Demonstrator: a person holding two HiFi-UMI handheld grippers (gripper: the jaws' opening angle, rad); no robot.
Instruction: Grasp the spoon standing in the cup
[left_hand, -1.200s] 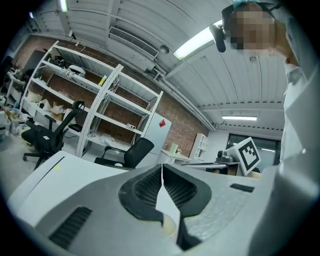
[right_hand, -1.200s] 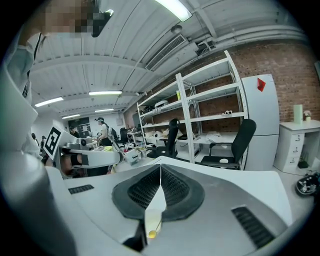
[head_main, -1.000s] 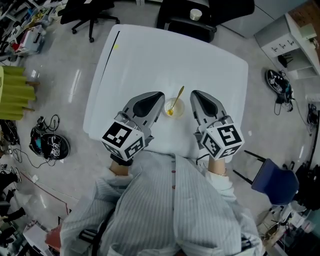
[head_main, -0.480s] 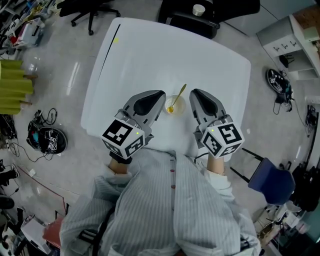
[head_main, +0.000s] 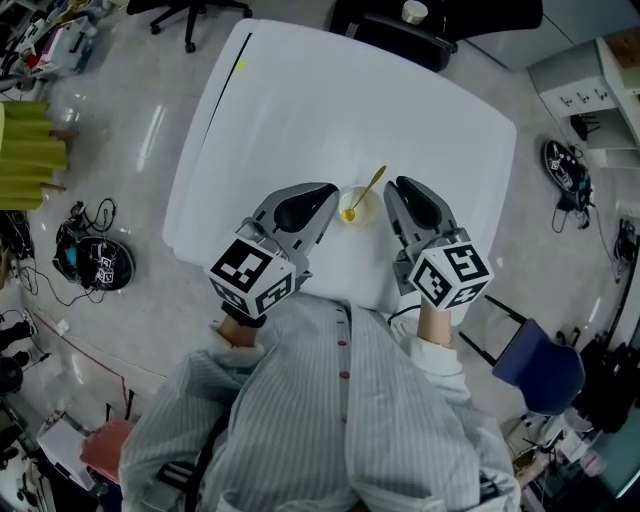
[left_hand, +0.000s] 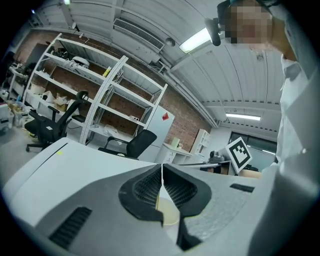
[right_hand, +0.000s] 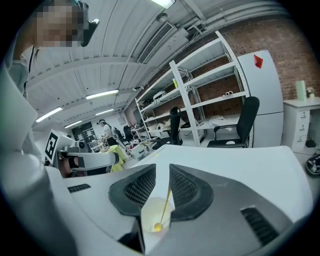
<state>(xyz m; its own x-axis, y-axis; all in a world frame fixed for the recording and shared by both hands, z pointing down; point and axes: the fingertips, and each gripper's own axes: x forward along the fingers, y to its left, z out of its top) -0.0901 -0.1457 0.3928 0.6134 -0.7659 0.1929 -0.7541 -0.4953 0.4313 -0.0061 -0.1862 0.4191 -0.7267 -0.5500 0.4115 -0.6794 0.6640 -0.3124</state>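
Note:
A small pale cup (head_main: 355, 207) stands on the white table (head_main: 300, 90) with a gold spoon (head_main: 370, 188) leaning in it, handle pointing up and to the right. My left gripper (head_main: 325, 195) hovers just left of the cup, and my right gripper (head_main: 402, 190) just right of it. In the left gripper view the jaws of the left gripper (left_hand: 161, 167) meet with nothing between them, the cup (left_hand: 167, 215) beyond. In the right gripper view a narrow gap shows in the right gripper (right_hand: 162, 172). Through it I see the cup (right_hand: 152, 220) and spoon (right_hand: 164, 207), not clamped.
Black office chairs stand at the table's far side. A blue chair (head_main: 540, 365) is at the right, near my elbow. Cables and gear (head_main: 95, 265) lie on the floor at the left, beside a yellow-green object (head_main: 25, 155). Shelving lines the far wall.
The head view has drifted a little. Both grippers stay on either side of the cup, edged slightly closer to it. The spoon has not moved.

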